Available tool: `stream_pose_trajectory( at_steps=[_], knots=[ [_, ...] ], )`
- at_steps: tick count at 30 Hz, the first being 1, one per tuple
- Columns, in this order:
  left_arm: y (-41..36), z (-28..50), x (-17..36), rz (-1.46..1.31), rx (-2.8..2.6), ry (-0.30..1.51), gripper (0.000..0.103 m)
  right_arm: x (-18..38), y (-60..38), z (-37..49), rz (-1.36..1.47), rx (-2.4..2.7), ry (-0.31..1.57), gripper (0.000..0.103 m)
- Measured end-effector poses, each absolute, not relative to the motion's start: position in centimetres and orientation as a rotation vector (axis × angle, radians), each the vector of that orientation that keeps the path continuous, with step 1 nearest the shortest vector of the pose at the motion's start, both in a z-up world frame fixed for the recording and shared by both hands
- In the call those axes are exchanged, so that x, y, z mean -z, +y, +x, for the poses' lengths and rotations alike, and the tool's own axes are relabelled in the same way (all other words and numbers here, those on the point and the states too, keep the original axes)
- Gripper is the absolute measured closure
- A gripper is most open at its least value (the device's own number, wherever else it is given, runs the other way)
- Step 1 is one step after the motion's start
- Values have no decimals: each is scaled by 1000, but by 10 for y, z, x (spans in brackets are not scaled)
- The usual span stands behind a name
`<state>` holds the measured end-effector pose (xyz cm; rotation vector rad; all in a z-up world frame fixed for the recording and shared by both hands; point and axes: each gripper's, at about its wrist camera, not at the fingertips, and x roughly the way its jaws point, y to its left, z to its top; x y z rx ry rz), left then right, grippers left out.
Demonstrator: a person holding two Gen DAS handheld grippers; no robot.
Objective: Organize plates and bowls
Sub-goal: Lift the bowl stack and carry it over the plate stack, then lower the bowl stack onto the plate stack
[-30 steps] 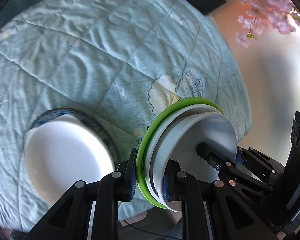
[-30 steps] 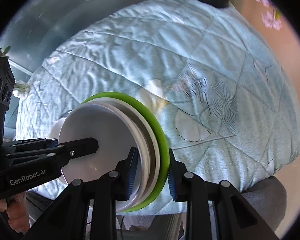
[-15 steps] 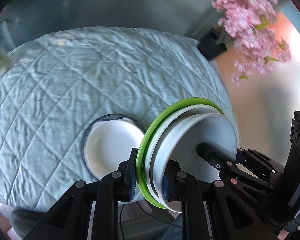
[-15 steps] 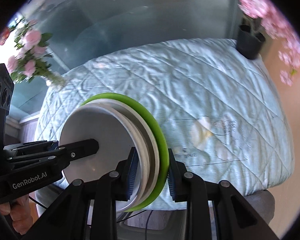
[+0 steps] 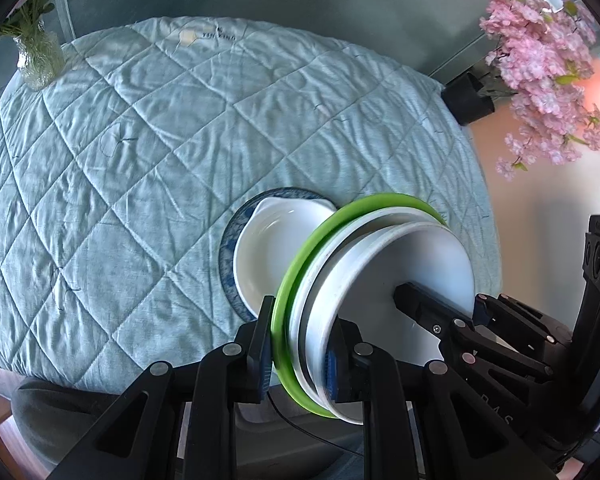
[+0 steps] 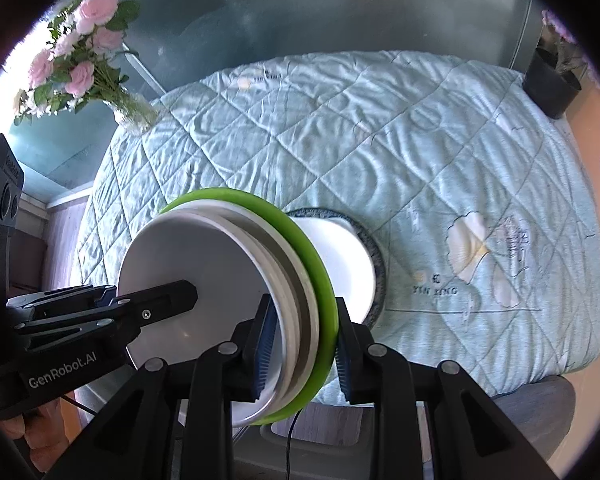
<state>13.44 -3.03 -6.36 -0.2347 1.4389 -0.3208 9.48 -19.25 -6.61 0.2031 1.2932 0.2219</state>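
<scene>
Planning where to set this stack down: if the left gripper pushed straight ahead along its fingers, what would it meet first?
Probably the white dish resting on the blue-patterned plate, just beyond the left gripper, which clamps the plate stack; depth is uncertain.

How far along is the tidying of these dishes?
Partly done, it seems. A white dish already sits on the blue-rimmed plate on the quilted table. Both the left gripper and right gripper clamp a stack of dishes with a green plate, not yet set down.
</scene>
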Motion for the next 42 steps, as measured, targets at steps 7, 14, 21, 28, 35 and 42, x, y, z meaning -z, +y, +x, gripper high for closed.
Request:
stream_pose_trajectory(
  at_steps=[7, 14, 21, 28, 35, 42],
  knots=[
    [-30, 141, 107, -266, 319, 1506, 86, 100, -188, 102, 222, -207, 1376, 77],
    [-37, 153, 145, -285, 319, 1558, 86, 134, -194, 118, 241, -190, 1456, 77],
    [-35, 169, 169, -309, 308, 1578, 86, 150, -190, 134, 229, -188, 1480, 77],
    [-37, 180, 186, -311, 307, 1593, 86, 166, -189, 143, 250, -192, 1516, 77],
    [-43, 184, 197, -320, 310, 1607, 86, 174, -192, 147, 251, -175, 1530, 77],
    [-45, 186, 200, -320, 298, 1600, 86, 178, -195, 150, 265, -167, 1518, 77]
  ],
)
